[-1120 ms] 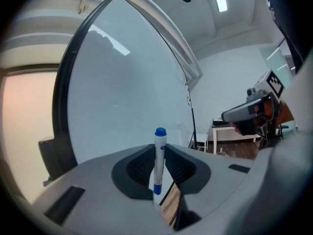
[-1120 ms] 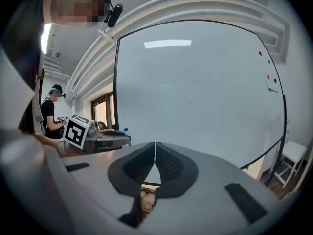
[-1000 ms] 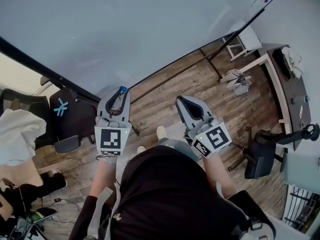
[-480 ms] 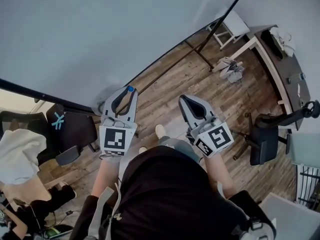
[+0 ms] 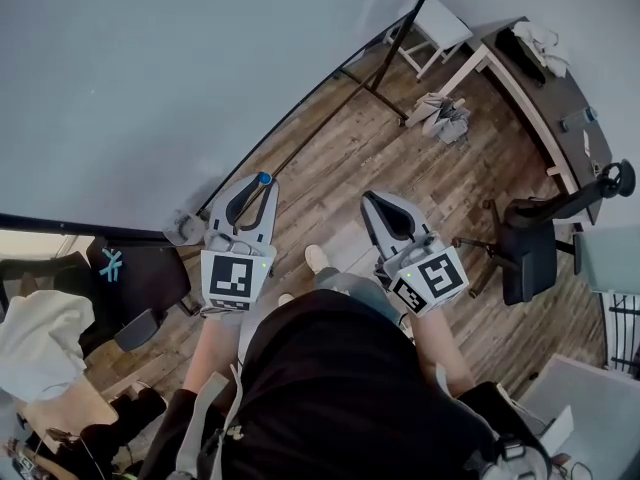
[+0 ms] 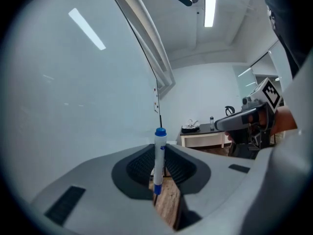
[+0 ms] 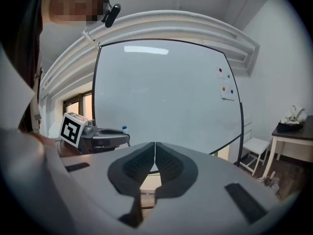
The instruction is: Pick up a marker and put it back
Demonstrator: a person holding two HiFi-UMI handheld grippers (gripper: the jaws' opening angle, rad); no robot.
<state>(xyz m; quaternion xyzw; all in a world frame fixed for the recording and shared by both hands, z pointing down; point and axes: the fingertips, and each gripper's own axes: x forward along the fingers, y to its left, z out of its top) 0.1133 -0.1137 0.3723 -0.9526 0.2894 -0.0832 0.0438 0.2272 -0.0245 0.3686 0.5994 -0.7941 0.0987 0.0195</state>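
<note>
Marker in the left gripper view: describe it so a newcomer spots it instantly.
Start at the large whiteboard, then find the left gripper held before it. Clamped between its grey jaws is a slim white marker with a blue cap, the only blue-tipped thing there.

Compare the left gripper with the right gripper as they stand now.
The left gripper is shut on a blue-capped marker; the right gripper holds nothing. The left gripper's fingers stand slightly apart around the marker; the right gripper's fingers meet. Both are gray and point toward the whiteboard.
</note>
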